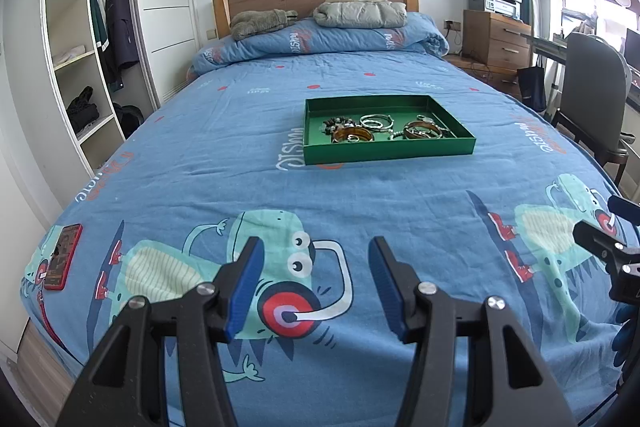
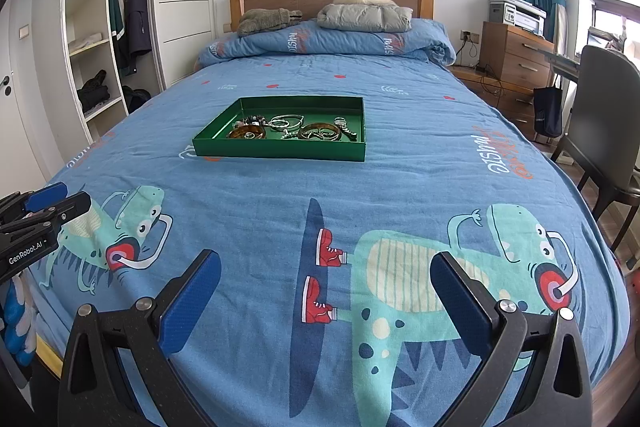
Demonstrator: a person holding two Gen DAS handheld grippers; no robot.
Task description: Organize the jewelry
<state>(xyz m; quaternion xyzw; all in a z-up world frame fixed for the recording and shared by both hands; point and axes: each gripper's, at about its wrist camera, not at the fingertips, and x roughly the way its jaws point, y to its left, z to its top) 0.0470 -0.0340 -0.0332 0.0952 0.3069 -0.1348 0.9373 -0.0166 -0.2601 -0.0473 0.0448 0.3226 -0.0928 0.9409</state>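
Note:
A green tray (image 1: 384, 151) sits on the blue bedspread in the middle of the bed; it also shows in the right wrist view (image 2: 280, 151). In it lie amber bangles (image 1: 352, 135) (image 2: 247, 132), silver bangles (image 1: 376, 121) (image 2: 286, 122), dark beads (image 1: 334, 123) and small silver pieces, all bunched along its near side. My left gripper (image 1: 316, 249) is open and empty over the foot of the bed, well short of the tray. My right gripper (image 2: 326, 261) is open and empty, also near the foot; its tips show at the right edge of the left wrist view (image 1: 600, 227).
A red phone (image 1: 63, 256) lies on the bed's near left corner. A folded duvet (image 1: 320, 41), a grey jacket (image 1: 360, 13) and a plush toy (image 1: 262, 21) lie at the headboard. A chair (image 2: 608, 115) and drawers (image 2: 516, 55) stand to the right, open shelves (image 1: 76, 59) to the left.

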